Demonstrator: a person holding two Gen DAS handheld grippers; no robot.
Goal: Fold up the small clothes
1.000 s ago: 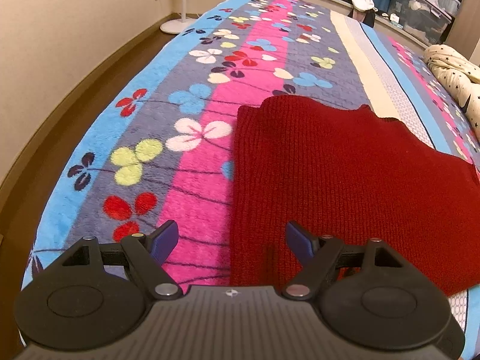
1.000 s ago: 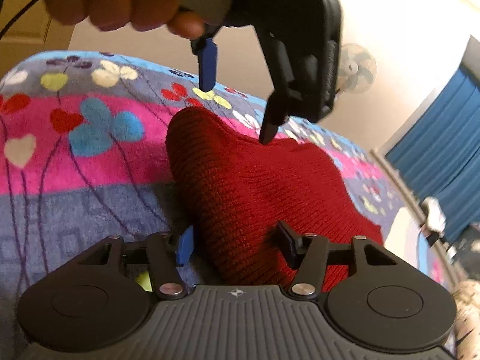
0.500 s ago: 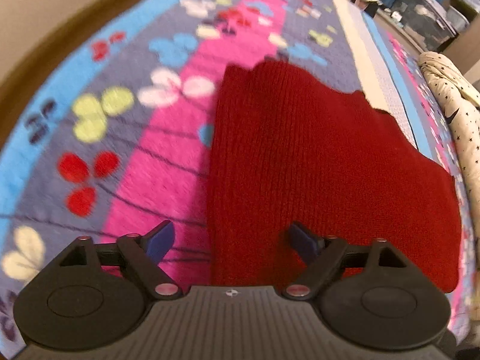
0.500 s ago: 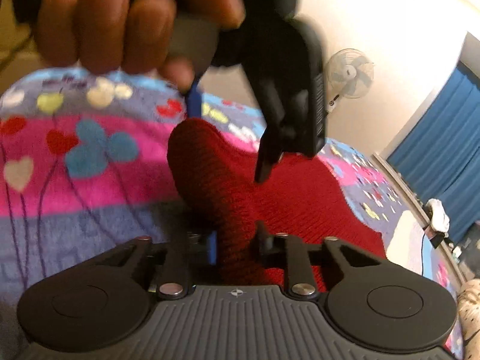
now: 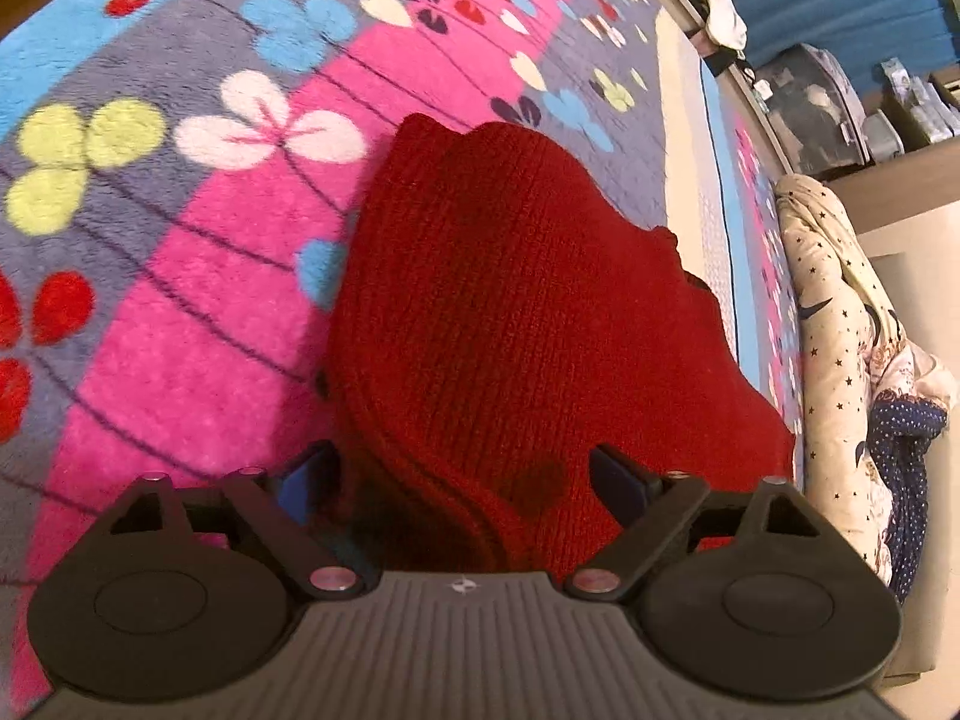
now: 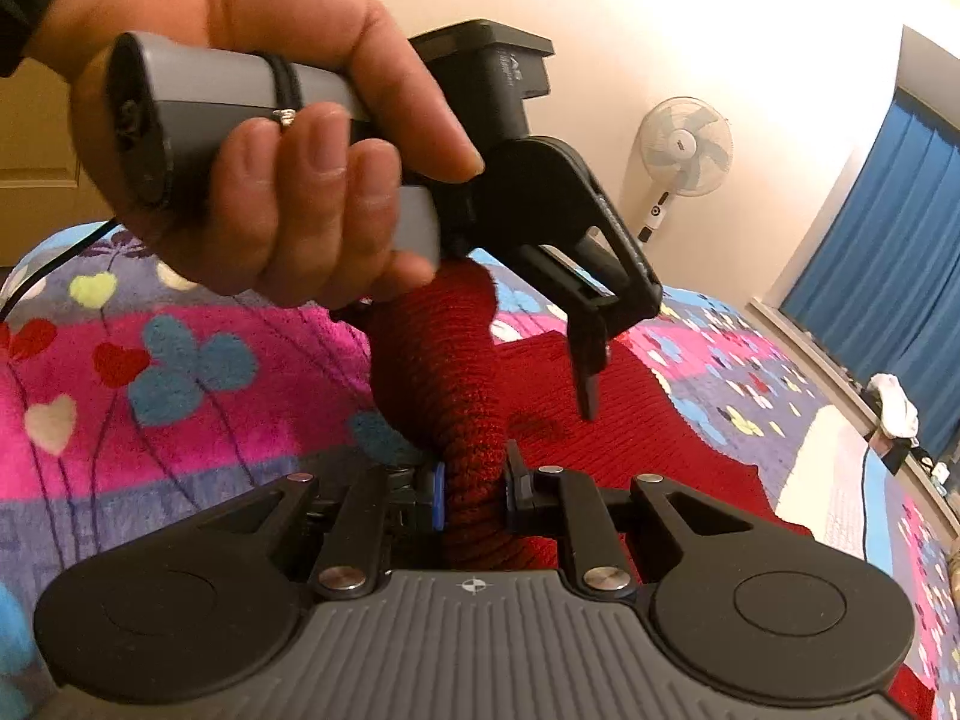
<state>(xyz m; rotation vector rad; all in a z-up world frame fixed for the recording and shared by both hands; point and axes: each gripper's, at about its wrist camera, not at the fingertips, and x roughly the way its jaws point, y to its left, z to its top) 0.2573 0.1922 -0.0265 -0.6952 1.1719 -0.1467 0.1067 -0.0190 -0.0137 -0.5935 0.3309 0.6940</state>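
Note:
A dark red knitted garment (image 5: pixel 510 300) lies on a flowered fleece blanket (image 5: pixel 198 276) on a bed. My left gripper (image 5: pixel 462 480) is open, its jaws set wide either side of the garment's near edge, which bunches up between them. My right gripper (image 6: pixel 471 486) is shut on a raised fold of the same red garment (image 6: pixel 444 372), lifting its corner off the blanket. In the right wrist view the left gripper (image 6: pixel 540 312) hangs above the garment in a hand (image 6: pixel 258 138), one black finger (image 6: pixel 588 384) pointing down at the cloth.
A star-patterned cream quilt (image 5: pixel 840 324) lies along the bed's right side. A white standing fan (image 6: pixel 684 150) is by the far wall, blue curtains (image 6: pixel 888 216) at the window. Storage boxes (image 5: pixel 822 108) and a white cloth (image 5: pixel 723 18) sit beyond the bed.
My right gripper has closed on the garment's edge and lifted it into a fold. My left gripper has come down and forward so that the garment's near edge sits between its open jaws.

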